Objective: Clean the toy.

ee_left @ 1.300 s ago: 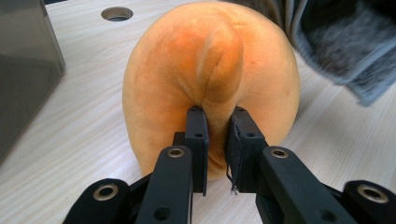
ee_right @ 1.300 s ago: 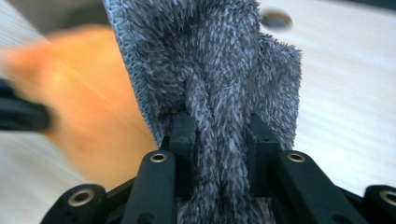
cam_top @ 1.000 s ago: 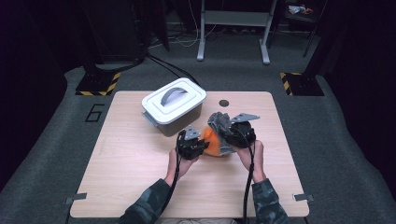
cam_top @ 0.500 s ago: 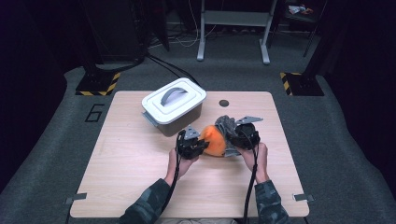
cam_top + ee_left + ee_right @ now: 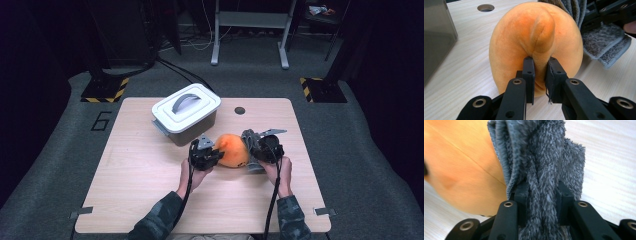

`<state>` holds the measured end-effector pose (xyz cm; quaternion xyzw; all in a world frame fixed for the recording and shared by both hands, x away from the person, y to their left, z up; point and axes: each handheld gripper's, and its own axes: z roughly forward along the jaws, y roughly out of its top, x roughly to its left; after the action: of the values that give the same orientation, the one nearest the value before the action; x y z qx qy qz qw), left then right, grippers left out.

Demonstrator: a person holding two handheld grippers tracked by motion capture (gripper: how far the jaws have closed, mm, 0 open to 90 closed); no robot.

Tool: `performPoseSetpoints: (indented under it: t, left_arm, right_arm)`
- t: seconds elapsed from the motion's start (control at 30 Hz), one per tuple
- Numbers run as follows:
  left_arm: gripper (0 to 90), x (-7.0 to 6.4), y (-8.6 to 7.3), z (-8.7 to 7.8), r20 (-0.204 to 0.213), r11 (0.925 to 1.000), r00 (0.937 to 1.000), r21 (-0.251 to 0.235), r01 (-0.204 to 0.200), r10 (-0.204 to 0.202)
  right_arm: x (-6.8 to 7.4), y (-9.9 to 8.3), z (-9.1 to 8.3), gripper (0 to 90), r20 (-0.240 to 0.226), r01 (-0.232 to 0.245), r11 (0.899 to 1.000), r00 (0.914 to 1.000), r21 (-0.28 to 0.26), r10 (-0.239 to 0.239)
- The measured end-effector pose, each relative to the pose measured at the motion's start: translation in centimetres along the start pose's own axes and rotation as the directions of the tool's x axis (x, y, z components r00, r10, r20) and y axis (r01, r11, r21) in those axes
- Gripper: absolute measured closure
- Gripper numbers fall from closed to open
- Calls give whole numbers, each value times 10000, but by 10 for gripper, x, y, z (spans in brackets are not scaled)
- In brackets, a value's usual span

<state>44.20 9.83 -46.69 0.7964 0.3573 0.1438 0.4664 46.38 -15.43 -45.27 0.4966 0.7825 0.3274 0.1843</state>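
Left hand-held gripper: your jaws are closed on a pinched fold of the orange plush, low on its near side. The plush sits mid-table, just right of the lidded box and touching the grey cloth on its far side. The pinch looks shallow, only a ridge of fabric between the pads. Keep pressure steady and do not twist, or the fold may slip out.

Right hand-held gripper: your jaws are clamped on a bunched section of cloth, which lies against the right flank of the plush. The bite appears deep, so this side is likely the stronger hold.

Judgement: the step in hand seems to be separating the cloth from the plush. Use the left as the anchor, holding the plush down on the table. Draw the cloth away to the right, low and slow. Watch the left pinch; if the plush starts to drag, stop and regrip deeper.
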Motion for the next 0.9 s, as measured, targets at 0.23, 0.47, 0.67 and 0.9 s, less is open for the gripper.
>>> performPoseSetpoints:
  t: [0.23, 0.47, 0.67, 0.9]
  left_arm:
    - [784, 0, 0, 0, -1, 9999, 9999, -25, 102, -102]
    - [782, 2, -1, -1, -33, 9999, 9999, -7, 120, -120]
    - [778, 2, 0, -1, -11, 9999, 9999, -19, 119, -119]
    - [661, 5, 0, -4, -20, 9996, 9997, -130, 262, -262]
  right_arm:
    - [-9, -10, 12, 687, 292, -198, 9976, 9994, 668, 179]
    - [-8, -6, 0, 694, 428, -108, 9995, 9990, 300, 95]
    - [12, 12, -27, 694, -166, 381, 9955, 9991, -868, -397]
    - [21, 16, -9, 696, 0, 523, 9974, 9986, -505, -524]
